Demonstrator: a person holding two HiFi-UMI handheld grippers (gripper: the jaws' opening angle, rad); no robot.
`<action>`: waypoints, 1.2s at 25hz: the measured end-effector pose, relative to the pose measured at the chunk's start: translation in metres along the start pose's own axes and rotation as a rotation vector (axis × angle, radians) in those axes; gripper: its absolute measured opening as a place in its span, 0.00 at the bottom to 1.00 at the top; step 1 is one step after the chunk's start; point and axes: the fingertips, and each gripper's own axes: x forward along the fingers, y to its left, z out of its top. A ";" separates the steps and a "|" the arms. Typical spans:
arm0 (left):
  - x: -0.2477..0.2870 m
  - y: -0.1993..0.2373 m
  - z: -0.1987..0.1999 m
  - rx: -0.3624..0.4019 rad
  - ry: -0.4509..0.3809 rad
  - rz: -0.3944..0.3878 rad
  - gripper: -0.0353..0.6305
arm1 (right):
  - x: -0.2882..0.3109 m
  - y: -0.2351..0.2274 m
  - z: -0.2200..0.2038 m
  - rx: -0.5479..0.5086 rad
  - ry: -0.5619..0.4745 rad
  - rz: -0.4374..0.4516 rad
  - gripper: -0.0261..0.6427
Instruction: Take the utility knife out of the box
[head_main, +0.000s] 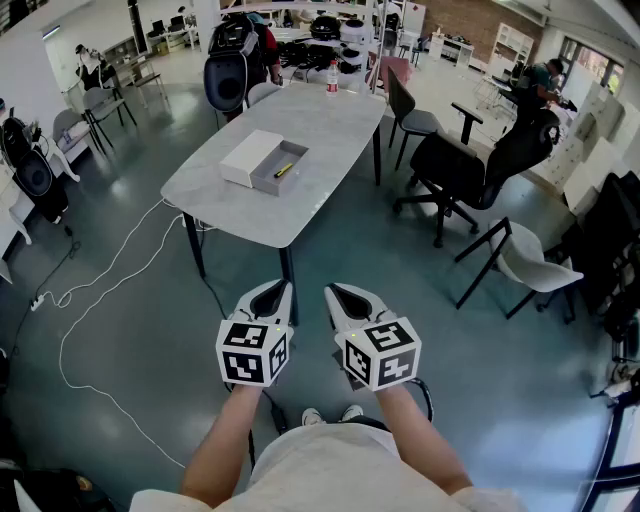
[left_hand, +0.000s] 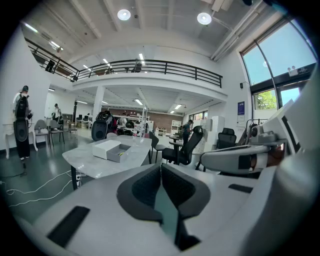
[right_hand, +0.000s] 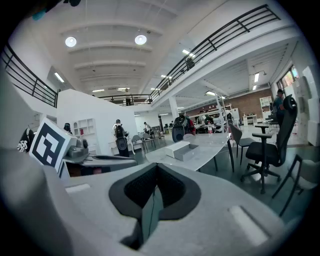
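Observation:
An open grey box (head_main: 279, 166) lies on the marble table (head_main: 250, 205), with its white lid (head_main: 249, 156) beside it on the left. Inside the box rests a yellow utility knife (head_main: 284, 170). Both grippers hang over the floor, well short of the table's near end. My left gripper (head_main: 273, 293) is shut and holds nothing. My right gripper (head_main: 337, 297) is shut too, with nothing in it. The box (left_hand: 120, 152) and lid (left_hand: 105, 148) show far off in the left gripper view, and the box (right_hand: 187, 151) shows small in the right gripper view.
A bottle (head_main: 332, 78) stands at the table's far end. Black office chairs (head_main: 470, 170) and a white chair (head_main: 535, 268) stand to the right of the table. White cables (head_main: 90, 290) trail over the floor on the left. Speakers and people are far back.

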 end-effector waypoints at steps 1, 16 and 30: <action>0.002 0.000 0.000 -0.001 0.001 -0.003 0.08 | 0.001 -0.001 0.000 0.007 0.001 0.002 0.05; 0.048 0.011 0.003 0.018 0.039 -0.010 0.08 | 0.034 -0.034 0.002 0.050 0.006 0.017 0.05; 0.161 0.038 0.041 0.000 0.051 0.070 0.08 | 0.115 -0.125 0.036 0.050 0.039 0.115 0.05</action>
